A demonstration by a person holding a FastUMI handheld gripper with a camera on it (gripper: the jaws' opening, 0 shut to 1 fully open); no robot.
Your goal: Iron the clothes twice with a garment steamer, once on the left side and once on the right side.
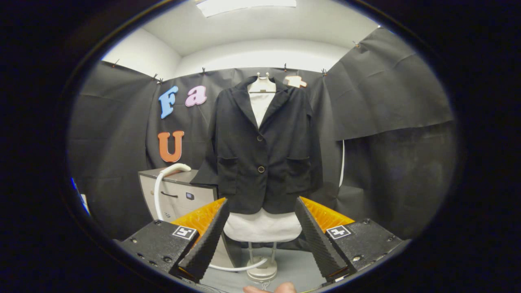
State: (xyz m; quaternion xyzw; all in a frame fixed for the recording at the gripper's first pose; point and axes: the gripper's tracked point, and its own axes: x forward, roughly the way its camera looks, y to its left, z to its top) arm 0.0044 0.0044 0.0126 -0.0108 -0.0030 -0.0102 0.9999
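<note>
Two fingers stand wide apart with nothing between them, so the gripper (260,240) is open and empty, and the first job, as I judge it, is to fetch the steamer rather than to touch the cloth. Just beyond the fingers stands a stand (262,270) with a round base on the pale floor (293,264), and on it hangs the black jacket (260,150) over a white shirt (262,226), whose hem shows below the jacket between the fingertips. The jacket faces the gripper squarely, buttoned at two points, with a pocket on each side. To the left of it, beside the left sleeve, sits a grey cabinet (179,195), and a white hose (163,183) curves up over its top and runs down to the floor toward the stand; what looks like the steamer's handle is the thick end of that hose (179,167) lying on the cabinet top. To do this step well, swing the open fingers left and up to that thick end, come at it from the side so both fingers can close across it, and keep the hose slack so it does not drag on the stand or pull the sleeve. A fingertip (268,289) of the person shows below the gripper.
</note>
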